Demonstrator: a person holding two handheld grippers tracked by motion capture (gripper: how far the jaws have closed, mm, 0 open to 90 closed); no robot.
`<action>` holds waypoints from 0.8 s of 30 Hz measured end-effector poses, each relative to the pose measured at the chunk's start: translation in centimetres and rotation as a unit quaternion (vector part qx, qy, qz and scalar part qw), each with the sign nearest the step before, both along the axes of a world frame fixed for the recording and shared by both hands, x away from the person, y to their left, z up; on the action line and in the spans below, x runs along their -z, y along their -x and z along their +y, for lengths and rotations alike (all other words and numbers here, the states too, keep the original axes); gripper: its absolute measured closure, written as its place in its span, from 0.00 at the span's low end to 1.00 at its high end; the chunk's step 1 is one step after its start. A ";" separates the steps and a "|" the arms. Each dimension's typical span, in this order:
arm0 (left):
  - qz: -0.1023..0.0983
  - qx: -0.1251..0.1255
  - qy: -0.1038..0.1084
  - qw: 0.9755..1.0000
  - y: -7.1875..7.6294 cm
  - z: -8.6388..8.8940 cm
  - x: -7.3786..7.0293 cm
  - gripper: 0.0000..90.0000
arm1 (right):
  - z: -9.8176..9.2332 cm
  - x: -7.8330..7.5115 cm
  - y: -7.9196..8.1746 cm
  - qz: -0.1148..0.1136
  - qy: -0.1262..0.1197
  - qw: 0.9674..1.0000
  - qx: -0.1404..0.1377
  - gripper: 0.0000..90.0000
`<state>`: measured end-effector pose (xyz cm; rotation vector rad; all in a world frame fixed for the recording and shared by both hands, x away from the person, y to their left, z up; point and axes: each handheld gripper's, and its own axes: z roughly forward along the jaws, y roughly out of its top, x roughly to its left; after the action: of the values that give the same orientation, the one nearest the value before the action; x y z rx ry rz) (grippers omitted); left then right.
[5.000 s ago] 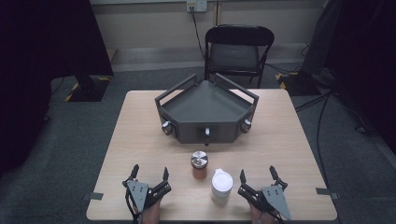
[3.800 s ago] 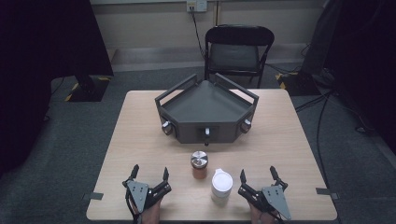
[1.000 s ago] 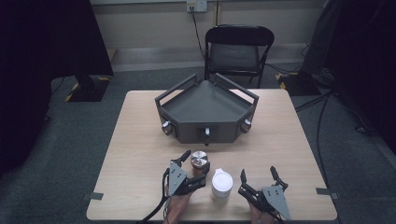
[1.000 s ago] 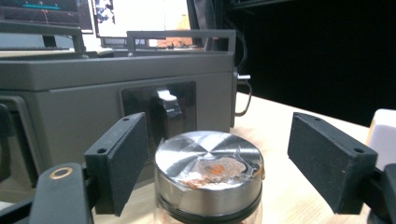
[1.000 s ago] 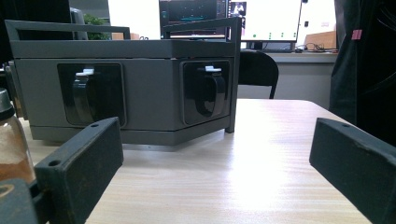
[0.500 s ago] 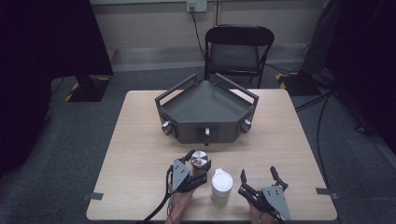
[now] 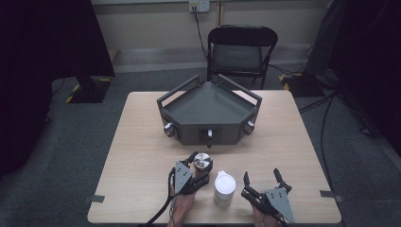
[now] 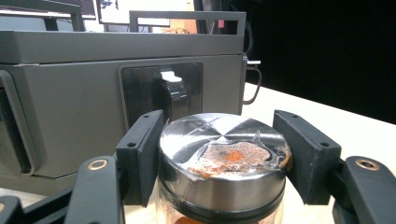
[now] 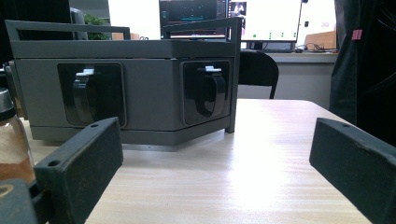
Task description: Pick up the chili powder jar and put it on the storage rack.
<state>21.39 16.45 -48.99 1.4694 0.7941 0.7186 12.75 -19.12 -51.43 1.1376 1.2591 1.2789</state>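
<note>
**Left gripper closing on the spice jar, right gripper waiting wide**

High view: standing upright near the front middle of the table [image 7: 142,142], long axis vertical, steel lid facing up — the spice jar [image 7: 203,163]. Sitting between the pads of the left gripper [image 7: 197,166], jaws having just been closing and now clamping the jar's sides. Lying just in front of the grey tray box [image 7: 208,113], a narrow strip of bare wood separating the two. Standing just to the jar's right, apart from it, a white lidded cup [image 7: 224,186]. Resting near the front edge, to the right of the cup, the right gripper [image 7: 261,182], jaws spread wide and holding nothing. Stretching open on both sides of the box, broad bare tabletop at left and right. Standing beyond the far edge, a black chair [image 7: 242,49].

Left gripper view: rising upright between the two black pads, the jar [image 8: 223,161], both pads pressing against the lid's rim. Showing orange-brown powder on the lid and below it through the glass. Looming close behind, the box wall [image 8: 70,93] with a dark latch recess; running free to the right, open table.

Right gripper view: standing wide apart, both jaws, with bare wood between them up to the box [image 9: 140,84]. Peeking in at the left edge, the jar [image 9: 11,140].
</note>
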 end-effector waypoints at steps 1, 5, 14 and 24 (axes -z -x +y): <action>0.000 0.000 -0.002 1.000 0.0 0.0 -0.1 0.40 | 0.0 0.0 0.0 0.000 0.000 1.000 0.000 0.01; 0.001 -0.001 -0.003 1.000 0.0 -0.1 -0.1 0.40 | 0.0 0.0 0.0 0.000 0.000 1.000 0.000 0.01; -0.010 -0.001 -0.003 1.000 0.3 0.0 -0.4 0.40 | 0.0 0.0 0.0 0.000 0.000 1.000 0.000 0.01; -0.008 -0.001 -0.004 1.000 0.2 0.3 -1.0 0.40 | 0.0 0.0 0.0 0.000 0.000 1.000 0.000 0.01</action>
<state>21.19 16.75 -47.99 1.4688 0.7814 0.7338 12.75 -19.11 -51.43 1.1379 1.2591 1.2789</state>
